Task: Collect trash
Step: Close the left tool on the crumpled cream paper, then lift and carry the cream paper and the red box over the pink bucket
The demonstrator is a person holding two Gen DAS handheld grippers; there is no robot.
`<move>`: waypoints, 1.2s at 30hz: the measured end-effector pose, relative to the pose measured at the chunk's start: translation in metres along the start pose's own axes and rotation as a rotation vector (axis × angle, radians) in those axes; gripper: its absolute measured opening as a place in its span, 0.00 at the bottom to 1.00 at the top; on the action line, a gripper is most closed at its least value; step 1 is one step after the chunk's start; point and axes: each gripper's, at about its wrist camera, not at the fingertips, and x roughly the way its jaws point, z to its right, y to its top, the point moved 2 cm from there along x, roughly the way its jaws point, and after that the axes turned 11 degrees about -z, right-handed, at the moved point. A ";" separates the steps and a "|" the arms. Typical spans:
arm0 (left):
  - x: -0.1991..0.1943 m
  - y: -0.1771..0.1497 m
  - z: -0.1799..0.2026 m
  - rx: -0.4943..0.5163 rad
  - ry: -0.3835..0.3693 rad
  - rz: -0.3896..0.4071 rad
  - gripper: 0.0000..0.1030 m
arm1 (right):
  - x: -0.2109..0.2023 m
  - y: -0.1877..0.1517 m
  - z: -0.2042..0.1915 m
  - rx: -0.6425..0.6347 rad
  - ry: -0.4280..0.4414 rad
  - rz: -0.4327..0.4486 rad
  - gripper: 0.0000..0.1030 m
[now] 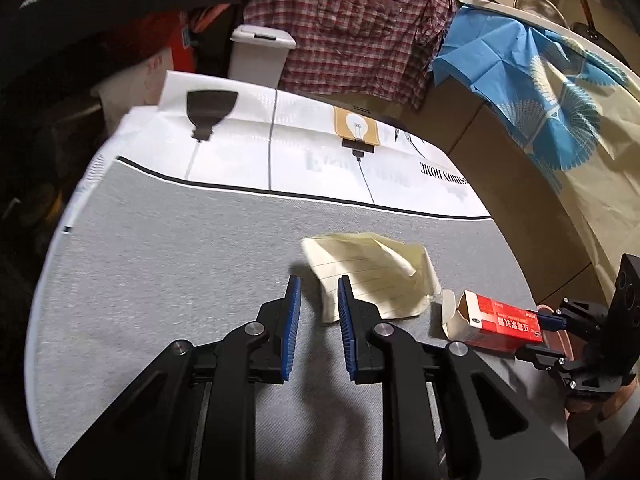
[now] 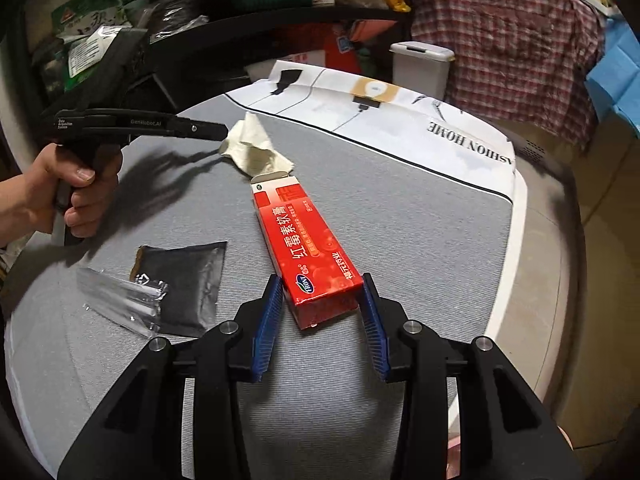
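Observation:
A crumpled, cream lined paper [image 1: 372, 272] [image 2: 256, 148] lies on the grey tablecloth [image 1: 180, 260]. My left gripper [image 1: 319, 280] [image 2: 224, 132] hovers at the paper's near left corner. Its jaws stand narrowly open with nothing pressed between the pads. A red medicine box [image 2: 304, 244] [image 1: 500, 326] with one flap open lies to the right of the paper. My right gripper [image 2: 322, 280] [image 1: 534, 330] is shut on the box's near end, one blue pad against each side.
A black pouch [image 2: 188, 280] and a clear crinkled wrapper [image 2: 120, 300] lie on the cloth left of the box. A white lidded bin [image 1: 260, 56] [image 2: 422, 66] stands behind the table. A plaid shirt [image 1: 360, 28] and blue cloth [image 1: 492, 56] hang beyond. A person's hand [image 2: 76, 192] holds the left gripper.

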 end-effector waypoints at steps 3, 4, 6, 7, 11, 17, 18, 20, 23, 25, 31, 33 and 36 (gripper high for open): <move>0.007 -0.002 0.005 0.011 0.009 -0.021 0.11 | -0.001 0.002 0.002 0.011 -0.001 0.005 0.39; 0.009 -0.003 0.006 0.015 0.018 -0.031 0.04 | -0.001 0.002 0.002 0.013 0.000 0.005 0.39; 0.008 -0.006 0.009 0.025 0.028 -0.028 0.04 | -0.001 0.003 0.002 0.018 -0.005 0.007 0.39; 0.006 -0.006 0.009 0.030 0.033 -0.027 0.03 | -0.002 0.003 0.002 0.022 -0.006 0.008 0.39; -0.007 -0.010 0.011 0.041 0.061 -0.010 0.03 | -0.008 0.005 0.001 0.038 -0.022 0.018 0.39; -0.035 -0.018 0.020 0.052 0.134 0.018 0.03 | -0.030 0.002 -0.004 0.069 -0.077 0.035 0.39; -0.041 -0.020 0.023 0.056 0.144 0.022 0.03 | -0.036 0.002 -0.006 0.073 -0.089 0.039 0.39; -0.052 -0.025 0.029 0.061 0.158 0.028 0.03 | -0.048 0.000 -0.009 0.081 -0.109 0.053 0.39; -0.073 -0.034 0.041 0.075 0.169 0.042 0.03 | -0.073 -0.003 -0.013 0.113 -0.133 0.080 0.39; -0.090 -0.041 0.050 0.083 0.171 0.057 0.03 | -0.092 -0.008 -0.017 0.143 -0.144 0.101 0.39; -0.134 -0.064 0.082 0.103 0.160 0.087 0.03 | -0.147 -0.027 -0.037 0.218 -0.158 0.162 0.39; -0.149 -0.073 0.094 0.108 0.151 0.100 0.03 | -0.164 -0.033 -0.046 0.226 -0.177 0.173 0.39; -0.167 -0.086 0.112 0.107 0.136 0.123 0.03 | -0.189 -0.047 -0.053 0.258 -0.191 0.195 0.39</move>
